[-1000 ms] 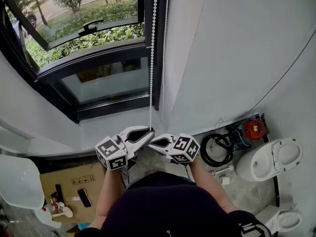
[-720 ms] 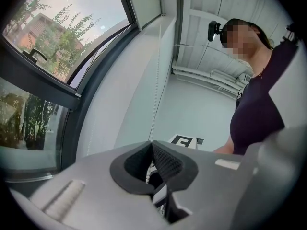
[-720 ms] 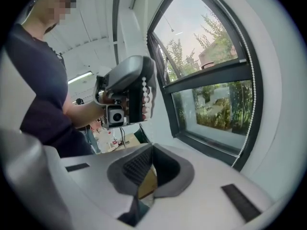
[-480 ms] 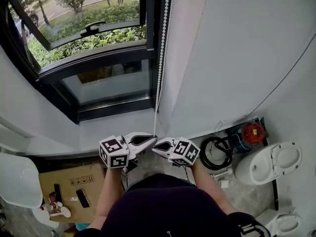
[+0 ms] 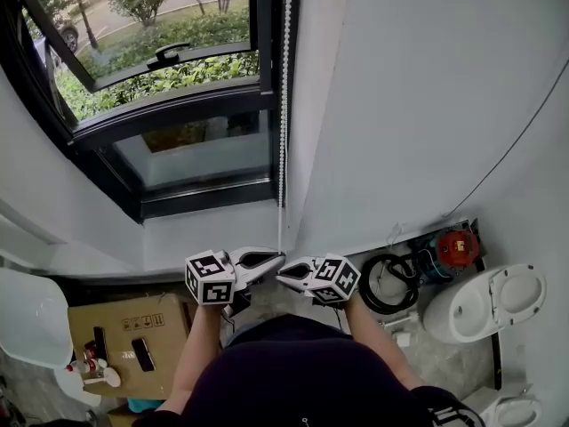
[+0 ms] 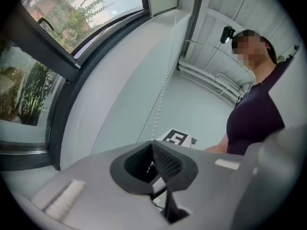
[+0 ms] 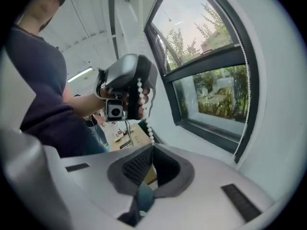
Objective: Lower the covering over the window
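Daylight through window (image 5: 169, 38), even, soft shadows; gripper views fisheye-warped, vignetted.

- bead chain (image 5: 284, 105): white.
- window frame (image 5: 178, 118): black, with green foliage (image 5: 178, 34) outside.
- wall (image 5: 400, 87): plain pale grey-white.
- left tool (image 5: 279, 257) and right tool (image 5: 281, 274): light grey bodies, cubes (image 5: 211, 278) of black-and-white square markers, black mesh-patterned pads (image 6: 168, 163).
- cardboard box (image 5: 116, 318): brown.
- toilet (image 5: 484, 296): white.
- person's top (image 5: 293, 372): dark navy.

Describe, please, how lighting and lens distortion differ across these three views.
Head view: even daylight, sharp, bright window. Left gripper view: strong fisheye bends the window frame, corners black. Right gripper view: same fisheye, sky washed out, bead chain crisp.
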